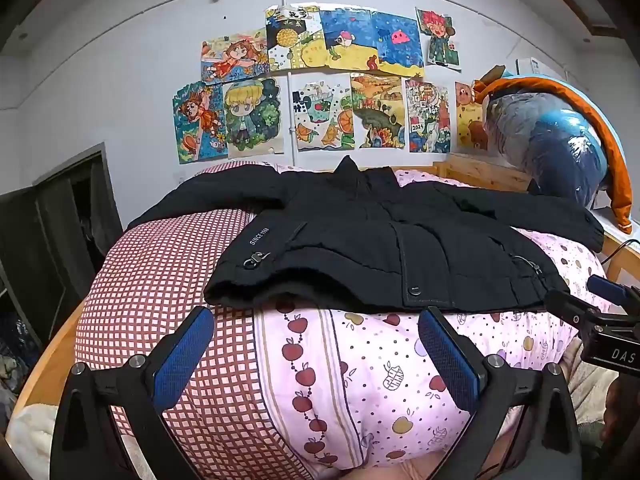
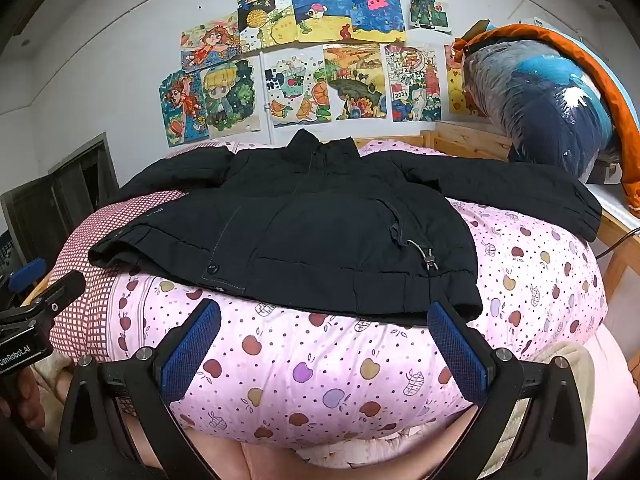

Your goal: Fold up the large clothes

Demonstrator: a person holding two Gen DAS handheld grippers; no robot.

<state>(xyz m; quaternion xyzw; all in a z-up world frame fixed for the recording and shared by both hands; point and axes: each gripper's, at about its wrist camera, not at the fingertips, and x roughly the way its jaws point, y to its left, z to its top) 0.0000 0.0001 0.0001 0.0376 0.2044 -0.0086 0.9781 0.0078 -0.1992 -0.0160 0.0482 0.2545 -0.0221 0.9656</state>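
Note:
A black padded jacket (image 1: 360, 240) lies flat, front up, on a bed, collar towards the wall and both sleeves spread out to the sides. It also shows in the right wrist view (image 2: 320, 232). My left gripper (image 1: 316, 320) is open and empty, just short of the jacket's hem near its left corner. My right gripper (image 2: 324, 316) is open and empty, just short of the hem near its right corner. The right gripper shows at the right edge of the left wrist view (image 1: 600, 320). The left gripper shows at the left edge of the right wrist view (image 2: 36, 312).
The bed carries a pink apple-print quilt (image 2: 320, 372) and a red checked cover (image 1: 160, 280). A wooden bed frame (image 2: 468, 136) runs behind. A plastic-wrapped bundle with an orange jacket (image 2: 552, 108) stands at the right. Drawings (image 2: 312, 60) hang on the wall. A dark cabinet (image 1: 52, 232) is at the left.

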